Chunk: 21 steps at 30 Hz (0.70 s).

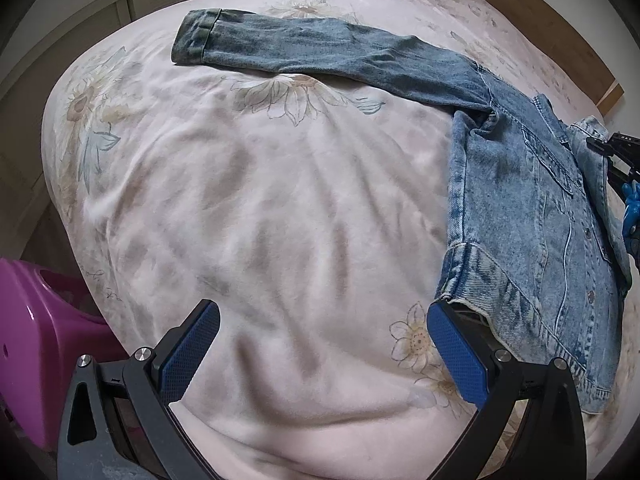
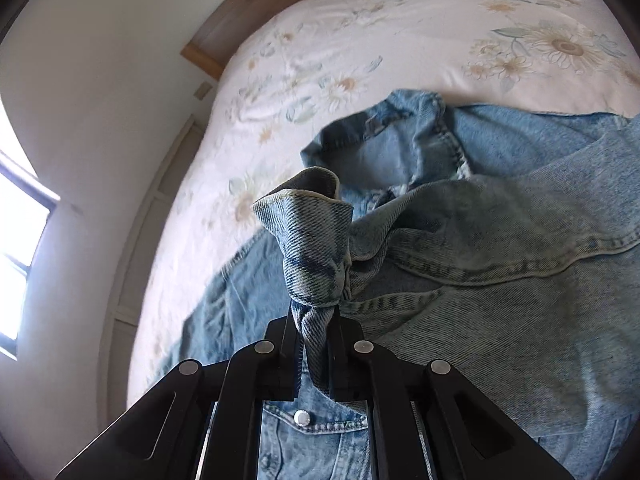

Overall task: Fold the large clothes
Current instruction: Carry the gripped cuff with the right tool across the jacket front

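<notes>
A light blue denim jacket (image 1: 516,216) lies on a floral bedspread (image 1: 260,208), one sleeve (image 1: 304,44) stretched out flat toward the far left. My left gripper (image 1: 324,320) hangs open over bare bedspread, its right pad (image 1: 456,352) beside the jacket's hem corner. In the right wrist view my right gripper (image 2: 314,328) is shut on a bunched cuff (image 2: 308,232) of the jacket (image 2: 500,272), lifted over the jacket's body near the collar (image 2: 400,132). The right gripper (image 1: 624,168) also shows at the right edge of the left wrist view.
A purple plastic stool (image 1: 44,356) stands beside the bed at lower left. A wooden headboard (image 2: 256,12) and white wall bound the bed's far side. A window (image 2: 20,248) is on the left wall.
</notes>
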{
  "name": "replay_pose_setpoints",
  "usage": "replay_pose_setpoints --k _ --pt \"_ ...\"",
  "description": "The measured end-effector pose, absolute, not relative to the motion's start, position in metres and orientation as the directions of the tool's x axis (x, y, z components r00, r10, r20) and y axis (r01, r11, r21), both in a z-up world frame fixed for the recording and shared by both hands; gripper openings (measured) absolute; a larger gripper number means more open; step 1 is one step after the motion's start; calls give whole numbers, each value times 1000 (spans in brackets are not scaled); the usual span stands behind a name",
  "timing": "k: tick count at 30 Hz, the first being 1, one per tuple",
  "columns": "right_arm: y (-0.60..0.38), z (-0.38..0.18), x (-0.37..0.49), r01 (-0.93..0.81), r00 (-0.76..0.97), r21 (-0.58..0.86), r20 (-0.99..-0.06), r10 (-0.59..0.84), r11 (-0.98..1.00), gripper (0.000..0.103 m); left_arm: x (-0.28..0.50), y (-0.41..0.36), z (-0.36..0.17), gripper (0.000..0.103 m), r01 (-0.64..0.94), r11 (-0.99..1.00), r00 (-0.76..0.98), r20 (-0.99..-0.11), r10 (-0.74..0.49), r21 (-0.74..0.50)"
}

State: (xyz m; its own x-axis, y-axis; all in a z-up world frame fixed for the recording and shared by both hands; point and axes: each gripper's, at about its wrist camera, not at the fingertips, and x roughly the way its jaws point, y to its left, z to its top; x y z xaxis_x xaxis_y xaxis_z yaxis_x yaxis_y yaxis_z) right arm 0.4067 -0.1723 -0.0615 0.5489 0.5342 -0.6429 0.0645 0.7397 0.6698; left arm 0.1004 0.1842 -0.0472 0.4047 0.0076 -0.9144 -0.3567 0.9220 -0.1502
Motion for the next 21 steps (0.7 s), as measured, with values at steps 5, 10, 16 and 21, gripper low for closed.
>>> replay_pose_setpoints --k 5,10,16,21 --pt "-155 -55 403 -6 555 634 -641 530 773 10 105 179 -49 102 -338 929 401 -916 0 -148" --pt "-129 -60 405 -67 536 586 -662 525 807 11 109 175 -47 102 -318 938 405 -914 4 -136" --pt "-97 -87 405 -110 466 486 -745 477 867 13 110 175 -49 102 -320 939 401 -916 13 -127" --pt "-72 -101 401 -161 440 371 -802 403 915 16 111 174 -52 102 -320 939 392 -920 12 -124"
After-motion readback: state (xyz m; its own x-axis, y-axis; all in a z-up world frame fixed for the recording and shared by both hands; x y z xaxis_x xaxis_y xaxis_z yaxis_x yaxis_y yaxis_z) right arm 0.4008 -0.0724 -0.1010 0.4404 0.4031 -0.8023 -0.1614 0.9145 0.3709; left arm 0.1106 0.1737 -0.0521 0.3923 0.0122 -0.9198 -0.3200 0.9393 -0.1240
